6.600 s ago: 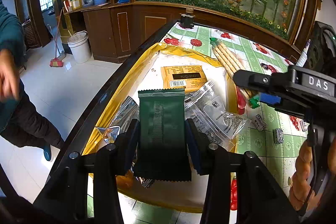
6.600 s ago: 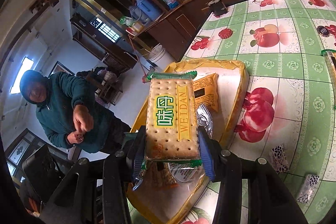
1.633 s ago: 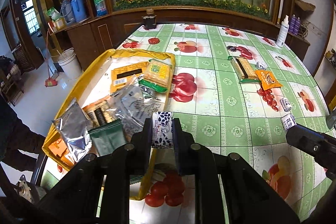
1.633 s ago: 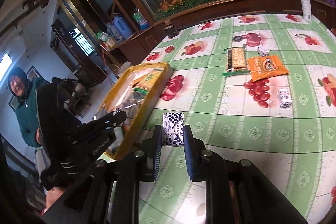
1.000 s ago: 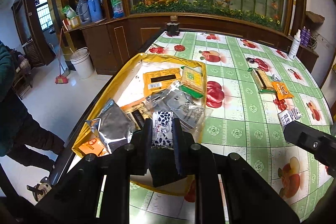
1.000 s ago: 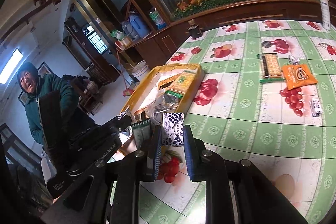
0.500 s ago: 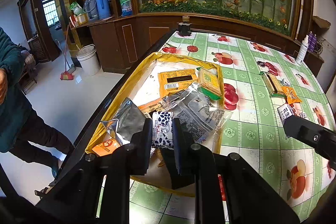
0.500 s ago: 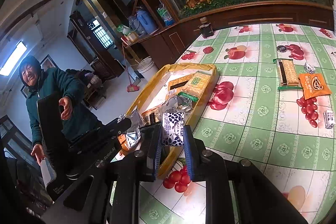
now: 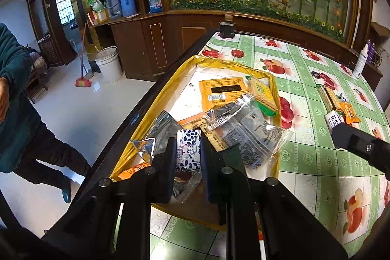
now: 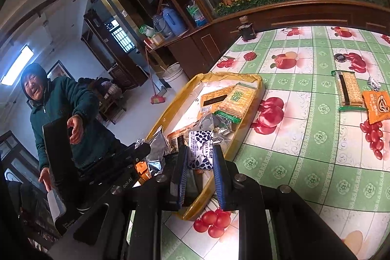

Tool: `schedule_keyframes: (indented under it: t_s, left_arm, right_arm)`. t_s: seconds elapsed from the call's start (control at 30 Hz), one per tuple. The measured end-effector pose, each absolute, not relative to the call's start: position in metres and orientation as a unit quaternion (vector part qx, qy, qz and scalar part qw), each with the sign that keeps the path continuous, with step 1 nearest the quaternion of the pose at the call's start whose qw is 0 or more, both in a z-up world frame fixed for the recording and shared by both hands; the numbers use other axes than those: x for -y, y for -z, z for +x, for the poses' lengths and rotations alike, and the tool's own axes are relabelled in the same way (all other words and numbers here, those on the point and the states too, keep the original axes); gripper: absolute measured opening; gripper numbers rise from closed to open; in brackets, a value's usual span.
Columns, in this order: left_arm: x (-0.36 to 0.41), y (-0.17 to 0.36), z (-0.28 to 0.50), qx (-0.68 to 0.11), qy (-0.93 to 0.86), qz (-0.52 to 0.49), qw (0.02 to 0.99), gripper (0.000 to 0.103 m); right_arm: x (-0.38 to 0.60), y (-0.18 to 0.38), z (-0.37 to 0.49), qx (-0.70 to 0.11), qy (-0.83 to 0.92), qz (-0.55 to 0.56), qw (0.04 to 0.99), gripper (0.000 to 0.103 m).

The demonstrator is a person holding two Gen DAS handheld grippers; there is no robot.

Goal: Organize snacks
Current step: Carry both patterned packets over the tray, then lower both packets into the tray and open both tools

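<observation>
My left gripper (image 9: pixel 187 155) is shut on a small white snack packet with a dark blue leaf print (image 9: pixel 188 150), held over the near end of the yellow tray (image 9: pixel 170 79). My right gripper (image 10: pixel 201 157) is shut on a like blue-and-white packet (image 10: pixel 201 150) above the tray's near right edge (image 10: pixel 256 99). The tray holds an orange packet (image 9: pixel 220 91), a green-edged cracker pack (image 9: pixel 262 94), clear bags (image 9: pixel 251 135) and a silver pouch (image 9: pixel 160 130). The right gripper's tip (image 9: pixel 358 143) shows in the left wrist view; the left gripper (image 10: pixel 131 157) shows in the right wrist view.
On the green fruit-print tablecloth (image 10: pixel 304 143) lie a cracker pack (image 10: pixel 347 91), an orange packet (image 10: pixel 376 109) and a small patterned packet (image 10: pixel 374 84). A dark jar (image 10: pixel 246 32) stands at the far edge. A person in a green jacket (image 10: pixel 61 109) stands left of the table.
Both grippers, each still holding its packet, have moved left from the open tablecloth to over the tray's near end. The person's arm has moved.
</observation>
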State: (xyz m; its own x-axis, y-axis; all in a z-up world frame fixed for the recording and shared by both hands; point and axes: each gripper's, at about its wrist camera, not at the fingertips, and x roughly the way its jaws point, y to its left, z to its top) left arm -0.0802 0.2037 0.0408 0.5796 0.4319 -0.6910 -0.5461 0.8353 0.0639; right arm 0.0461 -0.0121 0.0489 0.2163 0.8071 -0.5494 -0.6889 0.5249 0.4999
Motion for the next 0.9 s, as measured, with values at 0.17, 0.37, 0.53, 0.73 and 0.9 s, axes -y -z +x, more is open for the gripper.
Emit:
schedule_keyframes:
  t_s: [0.17,0.37,0.53,0.73,0.9]
  left_arm:
    - [-0.209,-0.039,-0.078,-0.369,-0.28,-0.077,0.883,0.016]
    - [-0.213,-0.036,-0.074,-0.371,-0.283,-0.076,0.881,0.016]
    - [-0.215,-0.036,-0.071,-0.371,-0.288,-0.071,0.88,0.016]
    - [-0.222,-0.034,-0.06,-0.387,-0.29,-0.064,0.873,0.016]
    - [-0.226,-0.038,-0.056,-0.381,-0.299,-0.056,0.873,0.016]
  right_arm:
    - [-0.005,-0.045,0.055,-0.404,-0.486,0.074,0.771,0.019]
    - [-0.022,-0.044,0.061,-0.402,-0.495,0.07,0.767,0.019]
    - [-0.033,-0.042,0.069,-0.403,-0.499,0.071,0.764,0.019]
    - [-0.041,-0.037,0.087,-0.415,-0.493,0.085,0.76,0.019]
    - [-0.048,-0.035,0.097,-0.418,-0.491,0.086,0.759,0.019]
